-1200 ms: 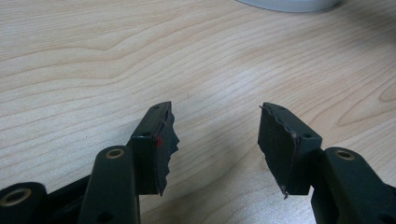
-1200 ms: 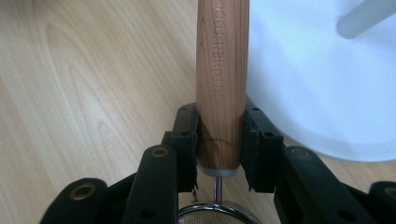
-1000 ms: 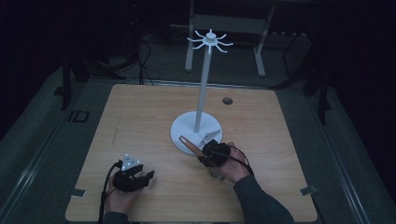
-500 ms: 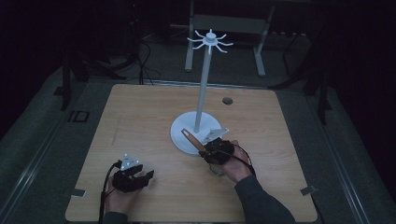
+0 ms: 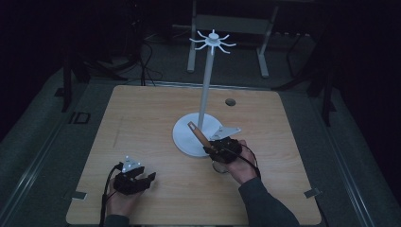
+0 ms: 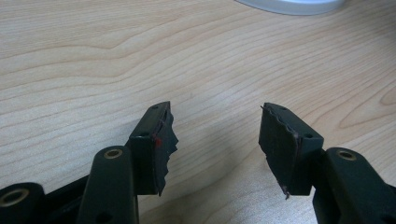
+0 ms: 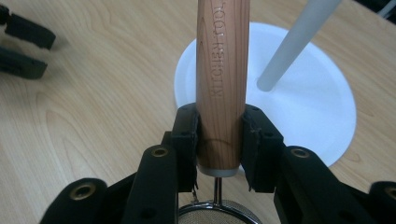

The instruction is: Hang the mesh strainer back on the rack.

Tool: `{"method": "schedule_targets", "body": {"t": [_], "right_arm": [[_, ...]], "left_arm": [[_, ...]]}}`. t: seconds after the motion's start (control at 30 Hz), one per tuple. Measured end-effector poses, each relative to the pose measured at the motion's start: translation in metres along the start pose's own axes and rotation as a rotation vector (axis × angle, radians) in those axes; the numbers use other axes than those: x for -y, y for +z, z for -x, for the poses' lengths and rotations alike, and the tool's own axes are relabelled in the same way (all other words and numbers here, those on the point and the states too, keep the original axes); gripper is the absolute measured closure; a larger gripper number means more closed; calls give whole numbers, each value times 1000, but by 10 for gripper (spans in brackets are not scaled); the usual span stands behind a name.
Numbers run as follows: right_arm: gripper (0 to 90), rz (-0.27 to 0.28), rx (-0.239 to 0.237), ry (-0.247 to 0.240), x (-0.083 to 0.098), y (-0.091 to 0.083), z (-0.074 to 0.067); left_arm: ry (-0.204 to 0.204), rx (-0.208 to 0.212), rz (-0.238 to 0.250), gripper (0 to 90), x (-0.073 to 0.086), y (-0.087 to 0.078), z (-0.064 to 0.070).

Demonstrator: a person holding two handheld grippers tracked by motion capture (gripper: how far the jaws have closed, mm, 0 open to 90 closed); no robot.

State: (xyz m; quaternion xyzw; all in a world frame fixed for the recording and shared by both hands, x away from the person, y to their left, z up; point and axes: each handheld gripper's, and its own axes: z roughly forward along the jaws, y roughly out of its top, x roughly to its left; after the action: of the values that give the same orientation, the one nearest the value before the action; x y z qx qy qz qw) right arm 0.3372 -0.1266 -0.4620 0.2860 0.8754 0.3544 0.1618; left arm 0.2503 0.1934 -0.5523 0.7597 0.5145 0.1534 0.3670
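A small strainer with a wooden handle (image 7: 222,70) and a metal mesh bowl (image 7: 219,215) is in my right gripper (image 7: 219,121), whose jaws are shut on the handle's lower end. In the high view the handle (image 5: 197,134) slants up and away over the white stand's round base (image 5: 187,142), its tip close to the pole (image 5: 206,90). The right gripper (image 5: 216,147) sits at the base's near right rim. My left gripper (image 5: 144,182) rests at the table's near left, open, with bare wood between its jaws (image 6: 215,126).
The stand's pole rises to a ring of white hooks (image 5: 213,41). A small dark hole (image 5: 230,101) marks the wooden table (image 5: 142,118) at the back right. The left gripper (image 7: 23,42) lies far off in the right gripper view. Dark floor surrounds the table.
The right hand has edged slightly toward the stand, and the strainer's handle tip has swung up and nearer the pole. The left gripper has stayed put.
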Motion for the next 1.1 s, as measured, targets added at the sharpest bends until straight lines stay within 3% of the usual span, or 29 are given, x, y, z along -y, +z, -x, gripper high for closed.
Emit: {"method": "schedule_targets", "body": {"t": [1.1], "right_arm": [[690,164,43,84,-11,-26,11]], "left_arm": [[-3,-1,3,449,0,-1,0]]}}
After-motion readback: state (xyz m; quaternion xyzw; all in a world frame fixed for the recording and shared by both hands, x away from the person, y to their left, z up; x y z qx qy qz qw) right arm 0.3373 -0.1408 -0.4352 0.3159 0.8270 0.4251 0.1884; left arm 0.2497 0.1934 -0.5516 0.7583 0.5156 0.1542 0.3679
